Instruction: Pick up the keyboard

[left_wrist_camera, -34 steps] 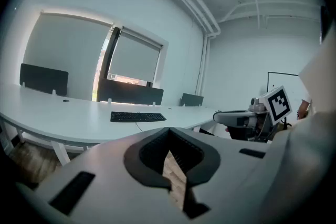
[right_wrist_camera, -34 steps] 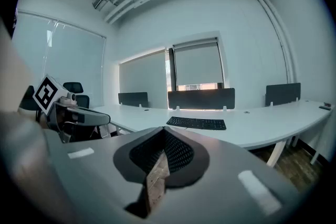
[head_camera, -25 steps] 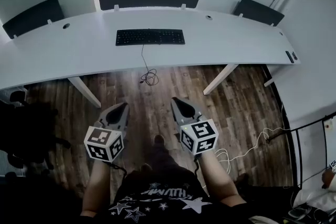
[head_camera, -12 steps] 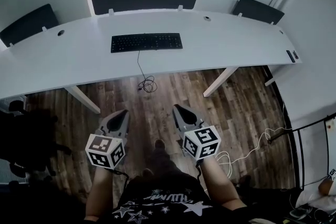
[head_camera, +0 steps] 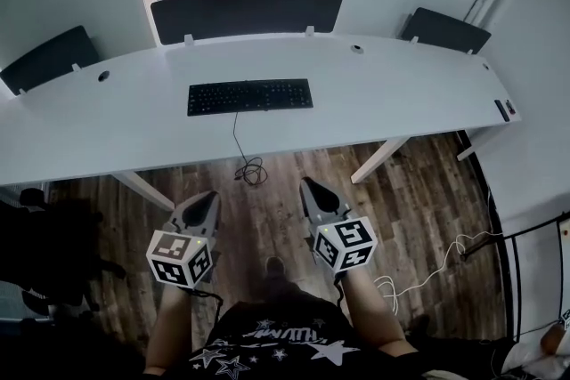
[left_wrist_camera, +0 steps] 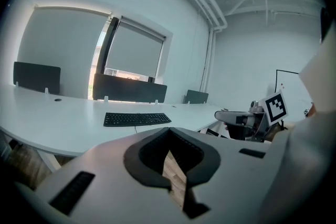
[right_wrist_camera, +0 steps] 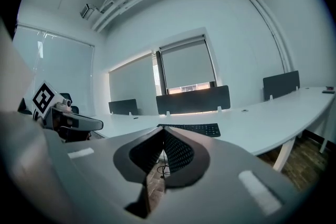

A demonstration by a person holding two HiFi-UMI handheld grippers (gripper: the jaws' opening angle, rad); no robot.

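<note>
1. Head view: the black keyboard (head_camera: 249,96) lies flat near the middle of the curved white desk (head_camera: 401,93); its cable (head_camera: 236,138) runs over the front edge to a coil on the wooden floor (head_camera: 419,191).
2. The left gripper (head_camera: 207,198) and the right gripper (head_camera: 310,187) are held side by side above the floor, well short of the desk; both point toward it; neither touches the keyboard.
3. Left gripper view: jaws clenched together with nothing between them; the keyboard lies beyond the tips, well apart.
4. Right gripper view: jaws likewise pressed together and empty; the keyboard lies ahead on the desk; a dark panel (head_camera: 247,13) stands behind it at the far edge.
</note>
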